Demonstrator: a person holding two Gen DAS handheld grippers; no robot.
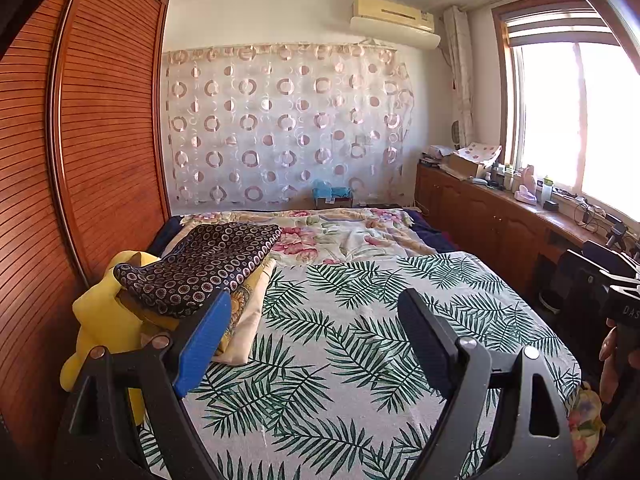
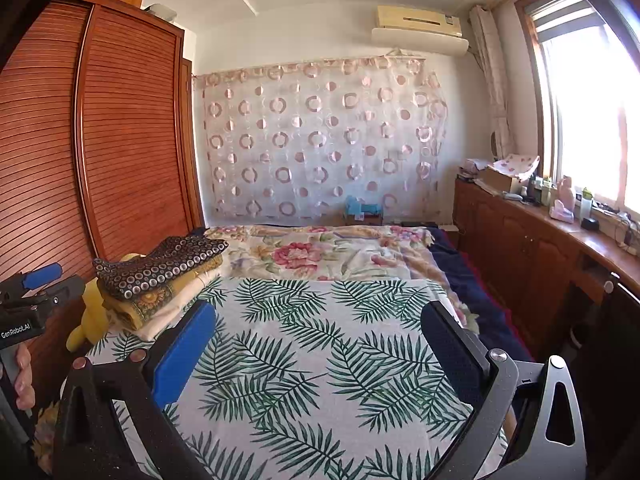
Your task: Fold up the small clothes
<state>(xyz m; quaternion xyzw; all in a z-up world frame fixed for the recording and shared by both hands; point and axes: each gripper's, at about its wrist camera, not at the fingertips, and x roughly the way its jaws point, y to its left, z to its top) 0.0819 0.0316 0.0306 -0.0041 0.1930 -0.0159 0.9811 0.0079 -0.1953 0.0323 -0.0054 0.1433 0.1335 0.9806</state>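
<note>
Two views. Left wrist: left gripper (image 1: 316, 320) jaws apart, empty; stacked clothes (image 1: 208, 268) at the leaf-print cloth's (image 1: 360, 340) left edge, beside the wardrobe (image 1: 100, 140). Likely step: lift the top dark piece by its corners. Right wrist: right gripper (image 2: 320, 344) jaws apart, empty; cloth centre bare, room for spreading.

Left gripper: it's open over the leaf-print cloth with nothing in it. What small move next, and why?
Probably reach the left gripper toward the pile of clothes at the bed's left edge and take the top dark ring-patterned piece. Both it and the right gripper hang open and empty, the leaf-print cloth between them lies bare, and the pile sits nearest the left fingers.
</note>
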